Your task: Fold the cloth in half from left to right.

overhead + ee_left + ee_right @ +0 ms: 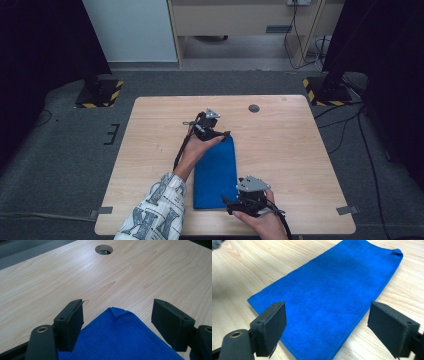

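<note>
A blue cloth (215, 172), folded into a long narrow rectangle, lies flat on the wooden table (290, 150). My left gripper (223, 134) hovers at the cloth's far end, held by a hand in a patterned sleeve. In the left gripper view its jaws stand open (117, 312) on either side of the cloth's far corner (120, 335), not touching it. My right gripper (230, 202) sits at the cloth's near right corner. In the right gripper view it is open (327, 320) just above the cloth (329, 290), with no fabric pinched between the pads.
A round cable hole (254, 108) (103, 249) sits in the table's far middle. Bare wood spreads to the left and right of the cloth. Two stand bases with yellow-black stripes (100, 92) (325, 91) rest on the floor past the far corners.
</note>
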Tool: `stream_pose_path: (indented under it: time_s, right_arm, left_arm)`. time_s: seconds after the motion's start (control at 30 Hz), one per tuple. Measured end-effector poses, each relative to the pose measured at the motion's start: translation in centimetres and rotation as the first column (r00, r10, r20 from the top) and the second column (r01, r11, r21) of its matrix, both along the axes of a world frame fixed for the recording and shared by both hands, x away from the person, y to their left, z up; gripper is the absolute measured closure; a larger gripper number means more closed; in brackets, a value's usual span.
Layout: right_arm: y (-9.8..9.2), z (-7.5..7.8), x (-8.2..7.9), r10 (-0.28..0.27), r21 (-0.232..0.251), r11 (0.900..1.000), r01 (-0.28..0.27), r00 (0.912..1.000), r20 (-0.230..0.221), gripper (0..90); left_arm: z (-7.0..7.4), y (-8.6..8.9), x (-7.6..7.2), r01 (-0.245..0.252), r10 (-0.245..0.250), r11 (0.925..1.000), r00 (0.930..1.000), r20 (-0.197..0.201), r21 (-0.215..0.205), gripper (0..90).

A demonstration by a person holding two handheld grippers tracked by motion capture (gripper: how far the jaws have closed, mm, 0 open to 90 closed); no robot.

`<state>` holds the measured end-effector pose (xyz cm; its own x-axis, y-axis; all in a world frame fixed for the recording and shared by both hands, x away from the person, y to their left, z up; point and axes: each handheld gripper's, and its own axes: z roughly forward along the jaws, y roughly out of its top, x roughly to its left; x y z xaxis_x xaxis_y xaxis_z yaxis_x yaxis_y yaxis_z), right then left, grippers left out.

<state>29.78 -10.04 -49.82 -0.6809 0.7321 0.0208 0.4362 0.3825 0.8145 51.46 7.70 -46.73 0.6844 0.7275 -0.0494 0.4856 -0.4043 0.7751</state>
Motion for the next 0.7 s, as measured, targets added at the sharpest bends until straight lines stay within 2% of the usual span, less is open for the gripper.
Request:
stream_pose_path:
  time_s: [0.17, 0.3, 0.43, 0.6, 0.7]
  right_arm:
    - [0.0, -0.4, 0.4, -0.005, -0.007, 1.000, 0.005, 1.0000, -0.001, 12.2]
    - [-0.1, -0.7, 1.0, -0.029, -0.005, 1.000, 0.029, 0.9995, -0.008, 8.9]
    - [-0.1, -0.9, 1.7, -0.016, -0.005, 1.000, 0.016, 0.9997, -0.017, 7.8]
    - [0.1, -1.1, 2.9, 0.006, -0.025, 1.000, -0.006, 0.9996, -0.028, 7.4]
    - [-0.1, -1.1, 3.7, 0.011, -0.022, 1.000, -0.011, 0.9993, -0.036, 7.6]
  left_arm:
    - [-0.1, 0.1, 0.0, 0.000, 0.000, 1.0000, 1.0000, -0.007, 0.009, 18.5]
    - [-0.1, 0.3, -0.1, -0.007, 0.007, 0.9999, 0.9998, -0.016, 0.008, 12.4]
    - [-0.1, 0.7, -0.4, -0.003, 0.003, 0.9999, 0.9997, -0.023, 0.014, 9.4]
    - [-0.2, 1.7, -0.8, -0.003, 0.003, 1.0000, 0.9994, -0.034, -0.002, 6.8]
    - [-0.2, 2.4, -1.0, -0.010, 0.010, 0.9999, 0.9994, -0.033, 0.007, 6.1]
